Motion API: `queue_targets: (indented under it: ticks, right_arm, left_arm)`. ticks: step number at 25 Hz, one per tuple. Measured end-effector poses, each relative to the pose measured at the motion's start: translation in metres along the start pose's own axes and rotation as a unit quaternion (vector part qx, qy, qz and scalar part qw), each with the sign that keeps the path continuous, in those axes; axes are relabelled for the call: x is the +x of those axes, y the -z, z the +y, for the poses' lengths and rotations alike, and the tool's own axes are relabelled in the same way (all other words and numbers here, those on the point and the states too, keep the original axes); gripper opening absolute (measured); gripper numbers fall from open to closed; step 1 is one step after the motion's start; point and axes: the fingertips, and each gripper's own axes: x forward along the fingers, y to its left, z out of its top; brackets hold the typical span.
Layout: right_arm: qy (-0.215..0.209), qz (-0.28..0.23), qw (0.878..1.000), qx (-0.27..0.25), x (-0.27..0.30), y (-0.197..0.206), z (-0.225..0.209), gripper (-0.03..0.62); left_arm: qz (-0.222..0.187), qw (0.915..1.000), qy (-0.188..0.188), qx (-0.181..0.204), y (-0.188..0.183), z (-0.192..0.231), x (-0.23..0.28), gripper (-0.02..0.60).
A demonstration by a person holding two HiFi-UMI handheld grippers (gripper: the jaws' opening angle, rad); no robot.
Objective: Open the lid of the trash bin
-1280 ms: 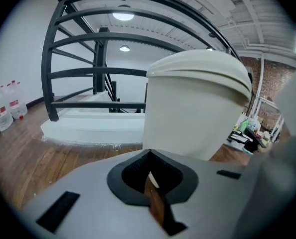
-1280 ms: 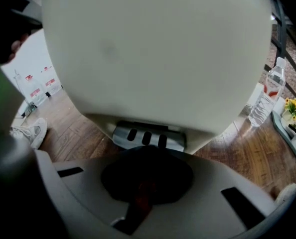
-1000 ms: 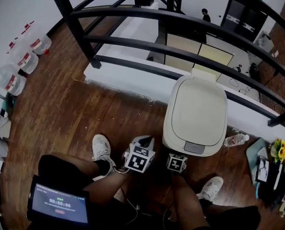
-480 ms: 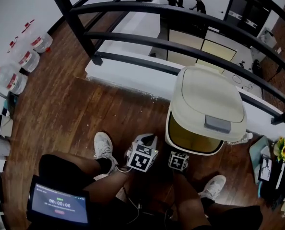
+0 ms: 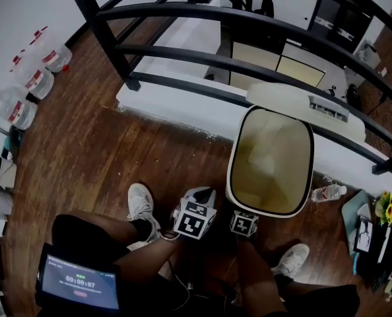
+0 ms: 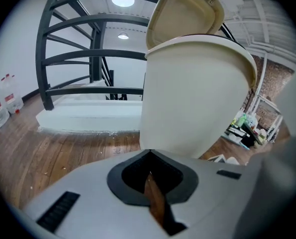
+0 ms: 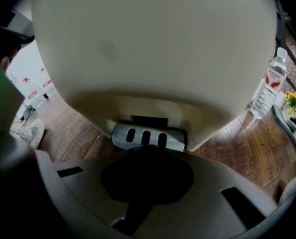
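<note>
Trash bin (image 5: 272,152) open; lid (image 5: 294,102) up — (tilted back)

Indoor mezzanine landing: wooden floor (image 5: 97,144), black metal railing (image 5: 169,10), water jugs (image 5: 37,84) along wall.

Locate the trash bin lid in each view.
Head view: lid at upper right, raised behind the open bin.
Left gripper view: lid at top centre, upright above the bin.
Right gripper view: not in it.
Shared landmark: the bin's cream body.
</note>
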Motion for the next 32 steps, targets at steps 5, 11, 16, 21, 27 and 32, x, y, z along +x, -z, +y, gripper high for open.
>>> queue_targets:
  ticks: [5,11,16,21,27,32]
  right_arm:
    - [0.002,0.002,1.000,0.002,-0.001,0.001,-0.002,0.006]
    - [0.000,0.004,1.000,0.003,-0.001,0.000,0.002,0.006]
    - [-0.001,-0.006,1.000,0.003,0.004,-0.002,0.002,0.006]
    - [0.001,-0.001,1.000,0.000,0.004,0.000,0.002,0.006]
    - [0.001,0.001,1.000,-0.004,0.006,0.002,0.001,0.006]
    - [0.002,0.001,1.000,-0.006,0.004,0.002,0.000,0.006]
  left_arm:
    - [0.007,0.9999,-0.006,-0.010,0.003,0.005,-0.001,-0.003]
    - [0.003,0.9999,-0.008,-0.011,0.004,0.008,-0.001,-0.003]
    - [0.005,0.9999,-0.007,-0.009,0.005,0.007,-0.001,-0.003]
    - [0.003,0.9999,-0.007,-0.013,0.005,0.008,-0.002,-0.003]
    - [0.006,0.9999,-0.007,-0.014,0.006,0.008,-0.002,-0.003]
    - [0.005,0.9999,-0.003,-0.010,0.005,0.004,-0.003,-0.003]
